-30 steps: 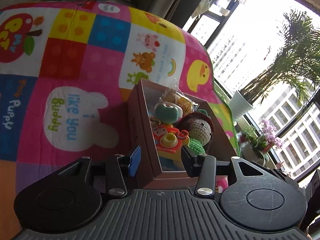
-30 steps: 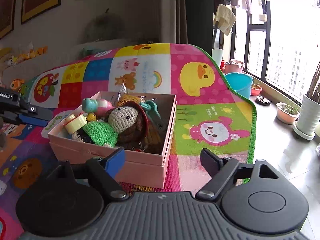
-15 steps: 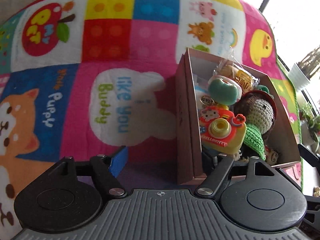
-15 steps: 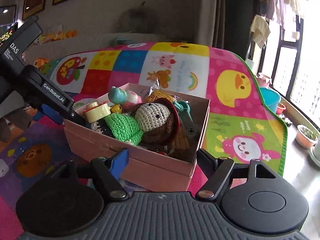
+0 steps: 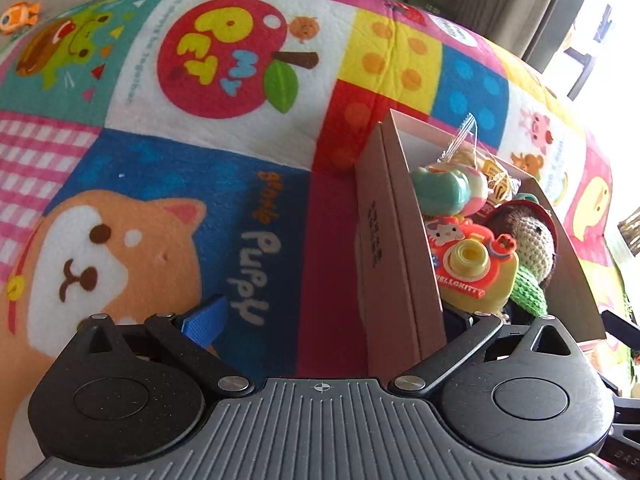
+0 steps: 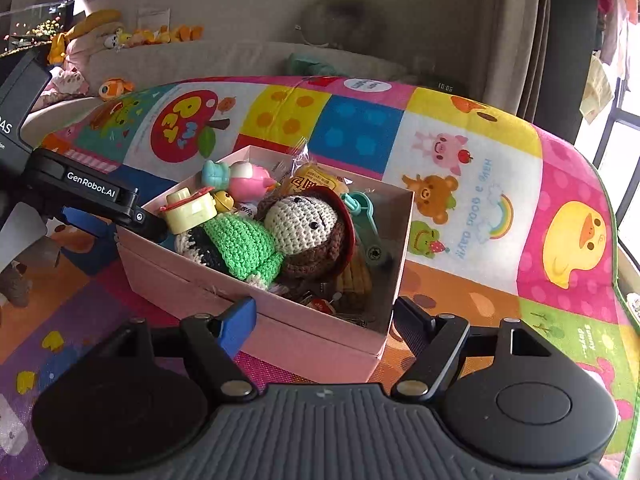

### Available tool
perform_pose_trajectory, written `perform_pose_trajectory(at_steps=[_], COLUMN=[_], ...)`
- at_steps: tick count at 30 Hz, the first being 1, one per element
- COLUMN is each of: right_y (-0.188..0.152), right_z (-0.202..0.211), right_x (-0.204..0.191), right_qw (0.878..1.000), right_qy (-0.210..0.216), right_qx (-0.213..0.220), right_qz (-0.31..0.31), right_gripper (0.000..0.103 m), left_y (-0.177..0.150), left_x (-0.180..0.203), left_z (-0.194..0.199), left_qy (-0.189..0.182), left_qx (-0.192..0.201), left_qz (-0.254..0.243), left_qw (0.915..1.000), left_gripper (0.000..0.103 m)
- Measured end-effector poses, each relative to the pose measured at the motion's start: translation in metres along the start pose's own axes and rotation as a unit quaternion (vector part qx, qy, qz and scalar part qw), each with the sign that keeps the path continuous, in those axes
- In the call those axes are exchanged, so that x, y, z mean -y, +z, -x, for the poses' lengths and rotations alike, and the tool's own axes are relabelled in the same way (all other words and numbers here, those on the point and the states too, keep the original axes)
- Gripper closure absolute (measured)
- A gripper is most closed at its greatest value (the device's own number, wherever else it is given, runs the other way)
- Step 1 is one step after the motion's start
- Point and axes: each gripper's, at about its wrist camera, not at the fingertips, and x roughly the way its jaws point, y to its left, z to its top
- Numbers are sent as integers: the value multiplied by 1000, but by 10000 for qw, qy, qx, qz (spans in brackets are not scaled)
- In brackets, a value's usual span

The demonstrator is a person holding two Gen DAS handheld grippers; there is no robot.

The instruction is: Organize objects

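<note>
A pink cardboard box (image 6: 304, 332) (image 5: 396, 264) sits on a colourful play mat. It is full of toys: a crochet doll in green (image 6: 280, 236) (image 5: 528, 248), a yellow Hello Kitty toy camera (image 5: 472, 268) (image 6: 188, 208), a teal and pink toy (image 5: 444, 188) and a snack packet (image 6: 312, 180). My left gripper (image 5: 332, 320) is open, its jaws astride the box's left wall. It also shows in the right wrist view (image 6: 96, 196). My right gripper (image 6: 324, 320) is open, its jaws astride the box's near corner.
The play mat (image 5: 160, 184) (image 6: 480, 184) covers the floor. A beige sofa (image 6: 240, 56) with plush toys (image 6: 132, 34) stands behind it. A window and curtain (image 6: 560, 32) are at the right.
My left gripper has opened wide and swung left, so more of the mat shows. My right gripper has moved closer to the box and lower.
</note>
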Motion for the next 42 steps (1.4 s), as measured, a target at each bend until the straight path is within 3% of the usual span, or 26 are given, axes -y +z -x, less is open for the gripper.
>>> perform_pose_trajectory(at_steps=[5, 7, 10, 16, 20, 24, 27, 30, 34, 42], right_y=[-6, -13, -31, -78, -99, -107, -112, -111, -114, -123], right_z=[7, 16, 39, 83, 100, 93, 87, 82, 79, 91], right_x=[-5, -3, -5, -23, -40, -40, -25, -22, -23, -14], right_qw=[9998, 9993, 9974, 9880, 9880, 9854, 9807, 9809, 9818, 9866], right_qy=[-167, -193, -321, -348, -393, -858, -636, -692, -785, -489], right_qx=[-64, -136, -134, -489, -572, -790, -916, -866, -661, -591], right_qz=[-41, -293, -635, -1426, -1380, -1238, -1607, -1598, -1597, -1438], right_gripper=[24, 10, 0, 0, 0, 0, 0, 0, 0, 0], left_y=[-16, -27, -48, -128, -168, -179, -185, -191, -191, -198], left_x=[7, 7, 9, 33, 47, 58, 65, 72, 70, 83], left_z=[17, 45, 83, 128, 124, 101, 98, 95, 95, 98], left_qy=[28, 12, -203, -383, -329, 388, 480, 722, 732, 880], left_qx=[546, 1007, 1339, 1196, 1039, 846, 823, 849, 857, 888], left_qz=[-269, -309, -417, -935, -979, -1174, -1393, -1535, -1448, -1353], left_qw=[9981, 9944, 9899, 9877, 9892, 9887, 9857, 9818, 9830, 9829], left_gripper=[1, 1, 1, 1, 1, 1, 1, 0, 0, 1])
